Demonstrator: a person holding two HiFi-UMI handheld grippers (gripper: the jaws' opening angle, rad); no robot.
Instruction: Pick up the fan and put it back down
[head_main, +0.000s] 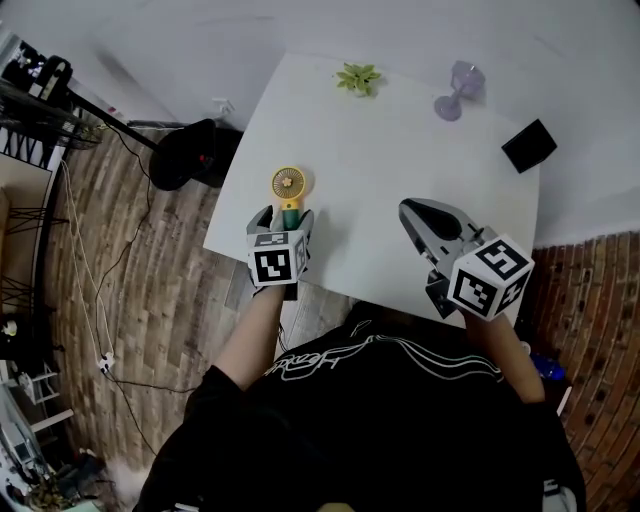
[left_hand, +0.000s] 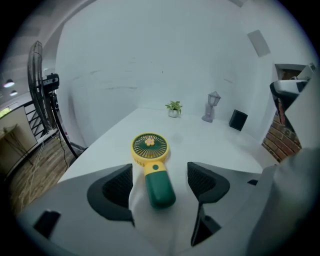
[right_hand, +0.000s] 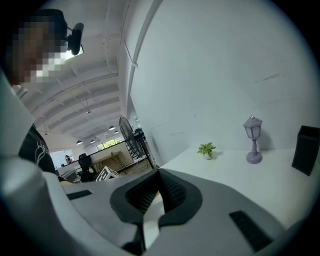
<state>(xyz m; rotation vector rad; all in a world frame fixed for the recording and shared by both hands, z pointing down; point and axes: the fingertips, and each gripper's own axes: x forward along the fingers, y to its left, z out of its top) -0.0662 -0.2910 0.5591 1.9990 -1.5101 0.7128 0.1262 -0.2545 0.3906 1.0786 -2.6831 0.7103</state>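
Fan (left_hand: 152, 167) looked light, stiff, grille delicate; green handle, best hold, lay untouched between spread jaws of left gripper (left_hand: 160, 176); right gripper (right_hand: 159, 194) was closed, empty.

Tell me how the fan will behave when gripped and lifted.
Probably stiff and light: the fan looks like small moulded plastic. Its rounded green handle may twist in a grip. Lying flat, it seems unlikely to roll.
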